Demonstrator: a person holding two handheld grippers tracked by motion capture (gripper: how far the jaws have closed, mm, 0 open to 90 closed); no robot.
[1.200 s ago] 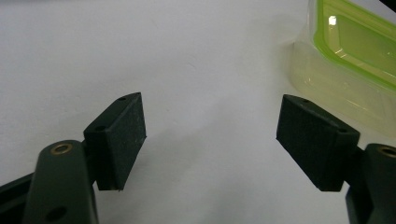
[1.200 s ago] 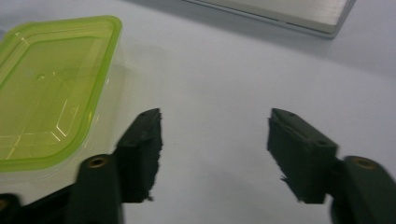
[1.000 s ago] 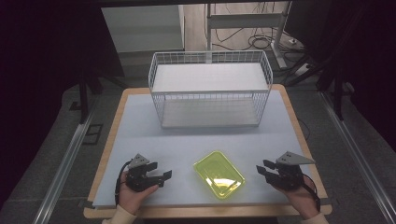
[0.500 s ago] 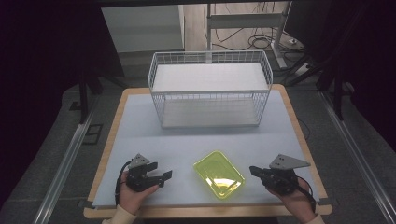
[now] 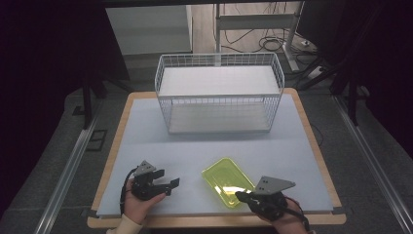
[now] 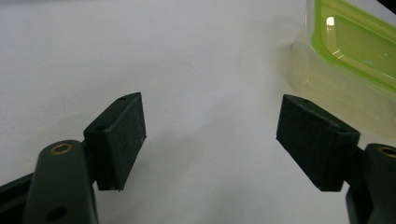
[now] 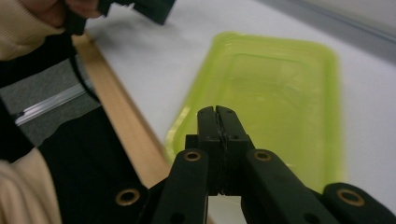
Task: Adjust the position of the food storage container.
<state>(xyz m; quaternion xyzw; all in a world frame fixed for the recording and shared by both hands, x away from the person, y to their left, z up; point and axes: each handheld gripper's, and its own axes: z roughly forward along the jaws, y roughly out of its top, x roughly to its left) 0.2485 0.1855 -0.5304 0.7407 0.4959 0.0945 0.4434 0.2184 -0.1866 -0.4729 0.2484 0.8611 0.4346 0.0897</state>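
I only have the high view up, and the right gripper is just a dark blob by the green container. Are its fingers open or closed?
Observer: Closed. In the right gripper view, the right gripper has its fingers pressed together with nothing between them.
Operator: And the left one?
Observer: The left gripper is wide open in its own view, with bare white table between the fingers.
Operator: Is that green thing just a flat tray?
Observer: No. The left gripper view shows the container side-on: a clear body with a green lid on top.
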